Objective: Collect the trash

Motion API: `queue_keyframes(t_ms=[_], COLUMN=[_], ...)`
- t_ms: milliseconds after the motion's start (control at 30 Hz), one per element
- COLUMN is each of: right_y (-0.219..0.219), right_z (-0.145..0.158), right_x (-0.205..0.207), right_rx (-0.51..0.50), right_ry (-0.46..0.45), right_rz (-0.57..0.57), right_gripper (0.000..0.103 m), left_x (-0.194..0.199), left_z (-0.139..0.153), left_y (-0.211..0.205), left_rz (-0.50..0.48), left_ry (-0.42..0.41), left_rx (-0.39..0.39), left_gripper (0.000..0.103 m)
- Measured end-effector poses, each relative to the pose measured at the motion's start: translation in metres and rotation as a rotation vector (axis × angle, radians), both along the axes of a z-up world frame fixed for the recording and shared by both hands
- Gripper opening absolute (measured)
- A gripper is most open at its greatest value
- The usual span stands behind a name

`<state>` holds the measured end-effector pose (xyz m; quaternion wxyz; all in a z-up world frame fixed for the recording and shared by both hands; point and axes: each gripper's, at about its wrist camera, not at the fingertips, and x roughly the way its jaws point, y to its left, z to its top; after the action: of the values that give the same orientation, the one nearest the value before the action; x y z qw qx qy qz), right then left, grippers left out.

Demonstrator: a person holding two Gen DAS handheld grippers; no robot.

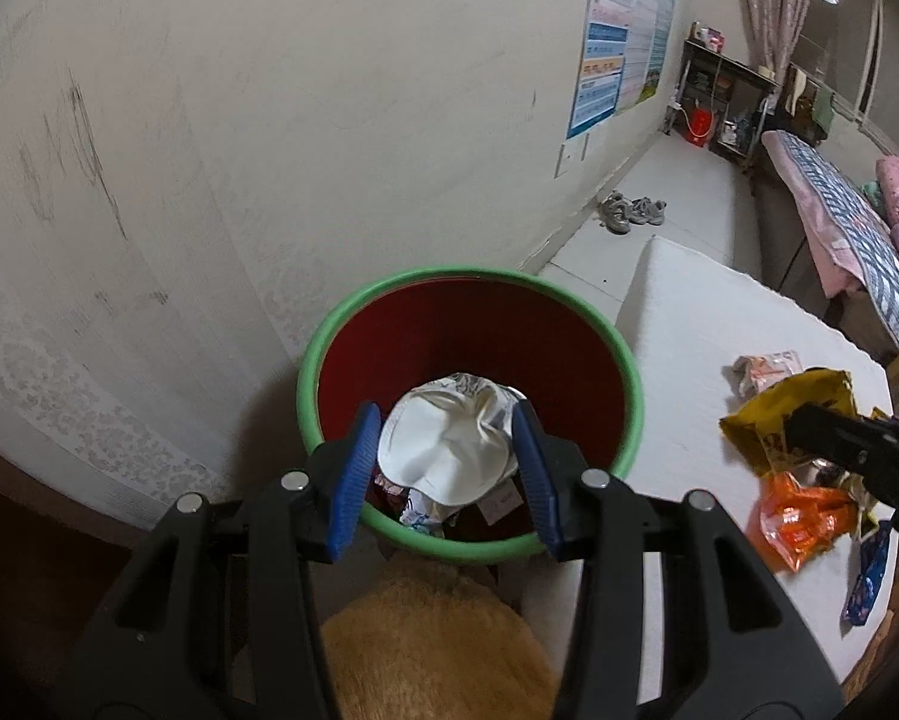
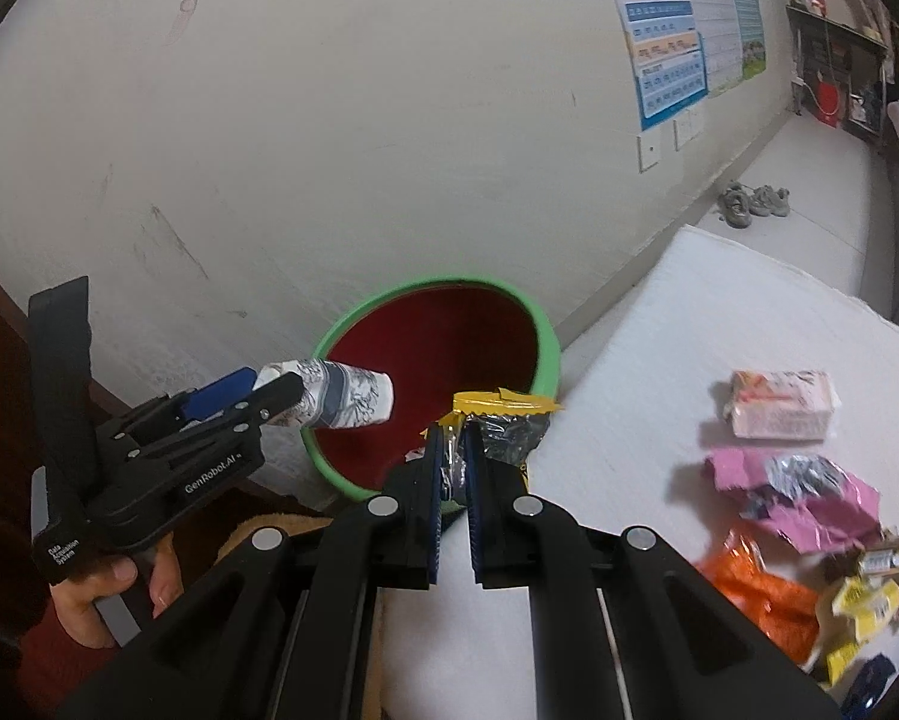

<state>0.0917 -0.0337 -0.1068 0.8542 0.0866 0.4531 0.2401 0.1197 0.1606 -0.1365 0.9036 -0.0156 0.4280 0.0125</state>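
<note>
Left wrist view: left gripper [image 1: 446, 456] clamps a crushed paper cup [image 1: 449, 450] over the bin [image 1: 467, 282]; right gripper [image 2: 452, 468] pinches a yellow wrapper [image 2: 503, 420].

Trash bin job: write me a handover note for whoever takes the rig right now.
Left gripper: shut on a crushed paper cup, held over the open bin.
Right gripper: shut on a yellow foil wrapper, at the bin's near rim, not yet over the opening.
Bin: red inside, green rim, beside the white table; some trash already lies at its bottom.
Done: both pieces picked up.
Left: release the cup, then the wrapper, into the bin; then clear the table: a pale snack pack, a pink wrapper, an orange wrapper and small yellow pieces.
</note>
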Motion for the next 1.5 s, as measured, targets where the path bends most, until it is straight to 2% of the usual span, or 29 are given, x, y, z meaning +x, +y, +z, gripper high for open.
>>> queue_keyframes(t_ms=[200,333,1000,1033,1067,1100,1133,1167,1267,1500], right_y=[0.012,0.019,0.041,0.043,0.045,0.046,0.047,0.047,0.048,0.035], right_z=[-0.007,-0.013,-0.029,-0.030,-0.030,-0.029,-0.028,-0.026,-0.025,-0.019], right_x=[0.020,0.034,0.082,0.085,0.087,0.089,0.088,0.089,0.089,0.075], right_rx=[0.010,0.015,0.024,0.022,0.018,0.017,0.017,0.018,0.008,0.016], right_ry=[0.017,0.034,0.093,0.093,0.089,0.084,0.078,0.071,0.073,0.061], right_rz=[0.019,0.022,0.043,0.043,0.041,0.036,0.030,0.026,0.028,0.007], right_gripper=[0.008,0.008,0.011,0.018,0.033,0.040,0.049,0.053,0.061,0.065], left_x=[0.020,0.034,0.069,0.069,0.070,0.068,0.066,0.066,0.063,0.055], left_z=[-0.015,-0.025,-0.051,-0.052,-0.053,-0.054,-0.054,-0.055,-0.058,-0.055], left_y=[0.012,0.021,0.034,0.035,0.035,0.035,0.035,0.035,0.036,0.033], left_rz=[0.048,0.066,0.080,0.088,0.091,0.093,0.096,0.097,0.099,0.103], left_ry=[0.041,0.084,0.163,0.166,0.169,0.167,0.162,0.162,0.176,0.175], left_rx=[-0.029,-0.080,-0.112,-0.109,-0.108,-0.109,-0.106,-0.103,-0.101,-0.086], left_gripper=[0.044,0.044,0.044,0.049,0.054,0.064,0.069,0.071,0.074,0.074])
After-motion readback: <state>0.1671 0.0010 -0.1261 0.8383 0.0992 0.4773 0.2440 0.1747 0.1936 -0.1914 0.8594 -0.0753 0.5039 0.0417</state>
